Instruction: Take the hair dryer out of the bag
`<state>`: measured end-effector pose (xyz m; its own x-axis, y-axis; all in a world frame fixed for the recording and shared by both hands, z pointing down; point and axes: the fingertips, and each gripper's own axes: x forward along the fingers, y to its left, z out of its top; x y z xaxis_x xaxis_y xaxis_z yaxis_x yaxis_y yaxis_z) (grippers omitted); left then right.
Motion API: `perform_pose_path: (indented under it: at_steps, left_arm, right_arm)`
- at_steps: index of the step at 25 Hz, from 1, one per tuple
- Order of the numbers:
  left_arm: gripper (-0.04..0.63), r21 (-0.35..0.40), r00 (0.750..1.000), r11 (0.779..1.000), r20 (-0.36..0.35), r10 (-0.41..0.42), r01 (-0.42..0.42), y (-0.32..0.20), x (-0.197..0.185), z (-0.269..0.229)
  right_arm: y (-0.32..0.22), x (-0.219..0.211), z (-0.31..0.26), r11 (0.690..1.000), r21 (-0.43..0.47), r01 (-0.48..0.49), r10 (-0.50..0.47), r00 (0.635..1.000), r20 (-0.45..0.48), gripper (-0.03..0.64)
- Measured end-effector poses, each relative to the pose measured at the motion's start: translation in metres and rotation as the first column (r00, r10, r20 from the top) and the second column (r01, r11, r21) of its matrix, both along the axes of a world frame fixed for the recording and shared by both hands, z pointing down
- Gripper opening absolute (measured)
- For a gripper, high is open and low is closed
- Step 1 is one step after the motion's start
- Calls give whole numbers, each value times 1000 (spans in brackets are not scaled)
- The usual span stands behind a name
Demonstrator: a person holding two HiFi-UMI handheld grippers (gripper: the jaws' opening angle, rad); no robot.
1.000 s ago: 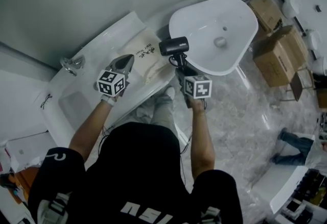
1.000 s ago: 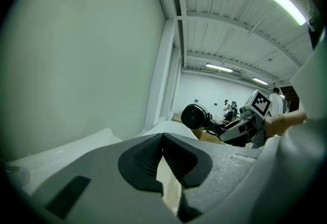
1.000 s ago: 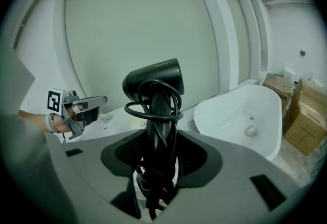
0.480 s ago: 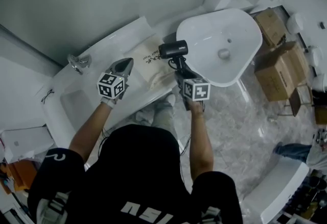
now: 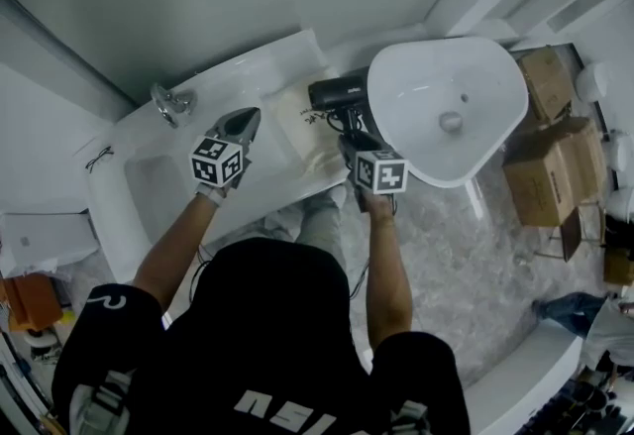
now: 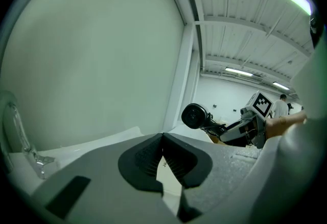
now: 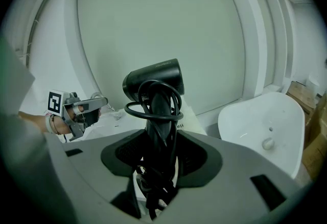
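One white bathtub fills the left centre and one white basin the upper right. Cardboard boxes, two plainly seen, stand at the right edge. One cream bag lies flat on the tub's rim at centre. The one black hair dryer is outside the bag, at its upper edge, its cord wound round the handle. The right gripper pinches that handle. The left gripper hovers over the tub, jaws pressed together on nothing.
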<state>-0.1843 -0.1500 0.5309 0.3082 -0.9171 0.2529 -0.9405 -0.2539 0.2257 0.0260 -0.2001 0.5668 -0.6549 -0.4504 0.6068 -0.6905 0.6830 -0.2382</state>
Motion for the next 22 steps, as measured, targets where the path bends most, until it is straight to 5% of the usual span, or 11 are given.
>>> perform_pose_path:
  at_steps: [22]
  left_arm:
    - [-2,-62,991,992,-62,-116,112,-6,-42,32]
  right_arm:
    - [-37,-54,63,988,-115,101,-108,993,-54,181]
